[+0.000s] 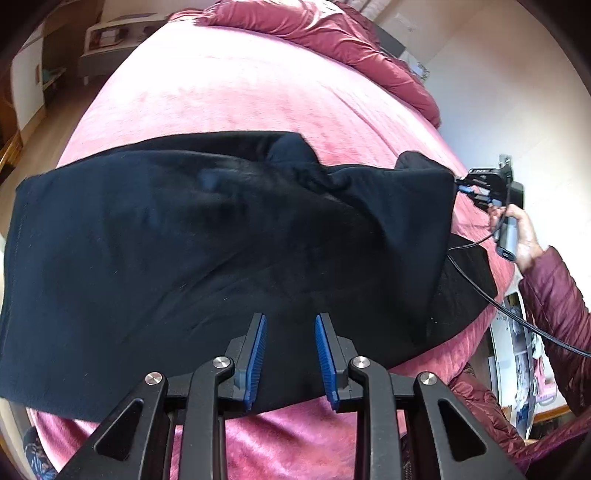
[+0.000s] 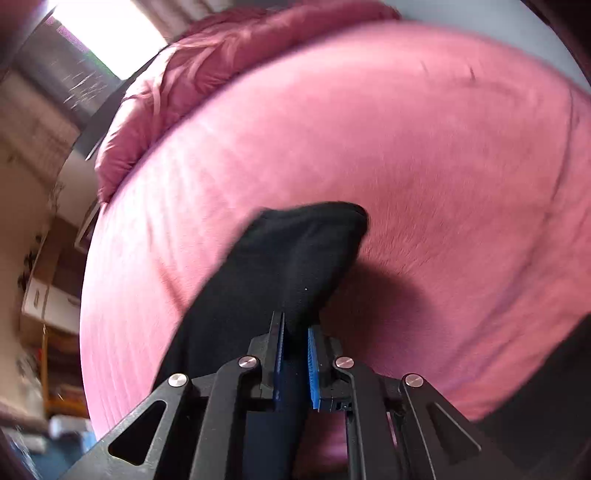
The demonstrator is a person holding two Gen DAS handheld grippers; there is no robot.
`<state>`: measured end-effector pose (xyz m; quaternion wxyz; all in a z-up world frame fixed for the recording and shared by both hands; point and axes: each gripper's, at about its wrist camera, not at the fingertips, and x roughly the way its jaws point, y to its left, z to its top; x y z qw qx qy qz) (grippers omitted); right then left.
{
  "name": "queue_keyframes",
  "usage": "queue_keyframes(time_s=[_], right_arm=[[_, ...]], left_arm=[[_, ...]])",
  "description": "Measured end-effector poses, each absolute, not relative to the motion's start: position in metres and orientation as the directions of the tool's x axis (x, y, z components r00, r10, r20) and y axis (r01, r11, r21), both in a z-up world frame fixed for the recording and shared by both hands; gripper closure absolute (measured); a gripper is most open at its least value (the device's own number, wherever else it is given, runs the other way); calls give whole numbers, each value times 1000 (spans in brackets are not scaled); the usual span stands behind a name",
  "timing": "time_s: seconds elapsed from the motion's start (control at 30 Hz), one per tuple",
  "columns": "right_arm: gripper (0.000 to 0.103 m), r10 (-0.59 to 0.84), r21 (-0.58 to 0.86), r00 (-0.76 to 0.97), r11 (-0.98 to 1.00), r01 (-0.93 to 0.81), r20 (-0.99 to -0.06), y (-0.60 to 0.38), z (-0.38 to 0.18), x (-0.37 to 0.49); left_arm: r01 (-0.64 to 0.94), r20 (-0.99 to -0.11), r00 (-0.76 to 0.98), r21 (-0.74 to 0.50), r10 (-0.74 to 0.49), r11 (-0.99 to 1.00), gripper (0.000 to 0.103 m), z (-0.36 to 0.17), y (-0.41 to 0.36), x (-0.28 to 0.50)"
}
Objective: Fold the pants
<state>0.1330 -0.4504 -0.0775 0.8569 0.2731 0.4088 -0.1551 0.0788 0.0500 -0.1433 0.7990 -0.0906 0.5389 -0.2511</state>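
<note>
From the left wrist, black pants (image 1: 221, 236) lie across the pink bed (image 1: 229, 88), bunched near the middle; the left gripper (image 1: 290, 356) hovers over the near edge, fingers narrowly parted and pinching nothing. From the right wrist, the right gripper (image 2: 295, 354) is clamped on a lifted end of the cloth. It looks soft, light and limp, best taken at hems or corners.

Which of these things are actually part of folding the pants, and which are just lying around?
Part of the job:
black pants
left gripper, open over them
right gripper, clamped on a pants end
pink bedspread beneath

Just lying about:
crumpled red quilt
side furniture
</note>
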Motion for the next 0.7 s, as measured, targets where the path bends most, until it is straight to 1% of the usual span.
queue_keyframes(time_s=[0.1,0.23,0.33,0.43,0.57,0.63,0.7], right_arm=[[92,-96,296,647,832,469,-756,-447,-43,97],[92,-166,289,693,822,490,-702,-452,-4,24],[92,-217,283,688,796,536,-692,-463,1,-31],[92,-226,303,640,735,606,-734,-481,-25,-71],[92,-200,328,552,626,708,-810,-505,-89,-109],[92,-161,369,543,575,730,-824,-513,-117,-126],[91,-128,425,571,542,725,-811,-518,-134,-137]], left_arm=[[333,-806,295,-417,-513,846,75,-141,43,82],[375,-792,290,-423,-538,825,75,-137,34,80],[416,-790,277,-415,-547,810,75,-134,27,75],[467,-798,257,-391,-545,793,74,-134,17,69],[507,-817,222,-370,-532,779,73,-139,6,62],[516,-823,211,-365,-528,775,73,-140,2,60],[527,-830,209,-349,-516,775,73,-141,0,57]])
